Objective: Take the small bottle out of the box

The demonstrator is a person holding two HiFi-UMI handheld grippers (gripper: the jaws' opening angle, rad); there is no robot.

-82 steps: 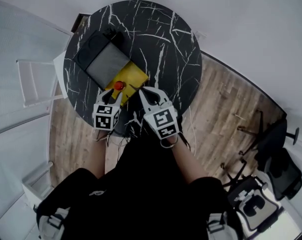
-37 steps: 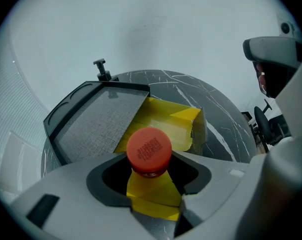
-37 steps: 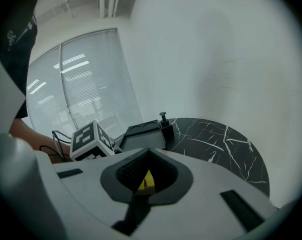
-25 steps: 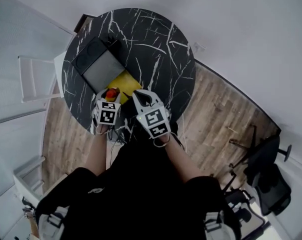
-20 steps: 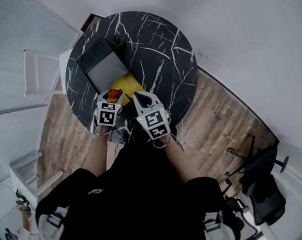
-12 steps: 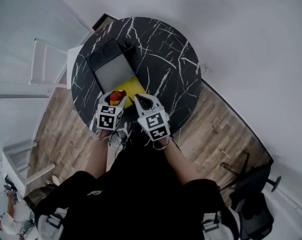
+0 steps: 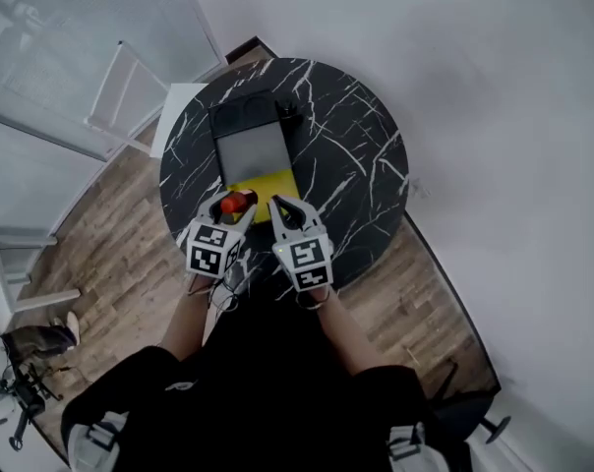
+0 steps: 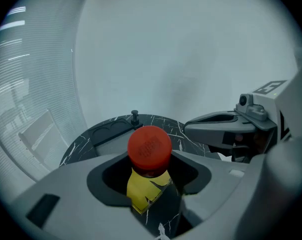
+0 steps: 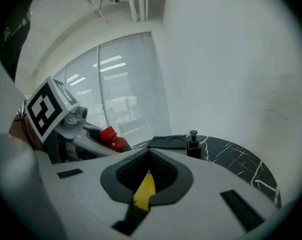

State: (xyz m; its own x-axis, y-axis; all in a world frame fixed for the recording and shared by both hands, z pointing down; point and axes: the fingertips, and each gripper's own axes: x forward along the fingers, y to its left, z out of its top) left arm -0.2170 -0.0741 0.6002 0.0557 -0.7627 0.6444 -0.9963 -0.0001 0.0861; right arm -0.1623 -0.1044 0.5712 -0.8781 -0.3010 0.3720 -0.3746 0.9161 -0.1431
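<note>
A small bottle with a red cap (image 7: 236,203) sits between the jaws of my left gripper (image 7: 228,206), which is shut on it, held above the near left corner of a flat yellow box (image 7: 267,183). In the left gripper view the red cap (image 8: 149,145) fills the middle of the jaws and the yellow box (image 8: 141,193) shows underneath. My right gripper (image 7: 280,208) hovers just right of it, shut with nothing in it. Its own view shows the yellow box (image 9: 144,190) through the jaw hollow and the bottle (image 9: 111,136) at left.
All this is on a round black marble table (image 7: 356,155). A black case with a grey panel (image 7: 250,146) lies beyond the yellow box, with a small black pump bottle (image 9: 193,143) by its far corner. A white chair (image 7: 130,96) stands to the table's left.
The head view has swung round, so the table appears turned. My left gripper keeps its hold on the bottle and has drawn it slightly toward the yellow box's near edge.
</note>
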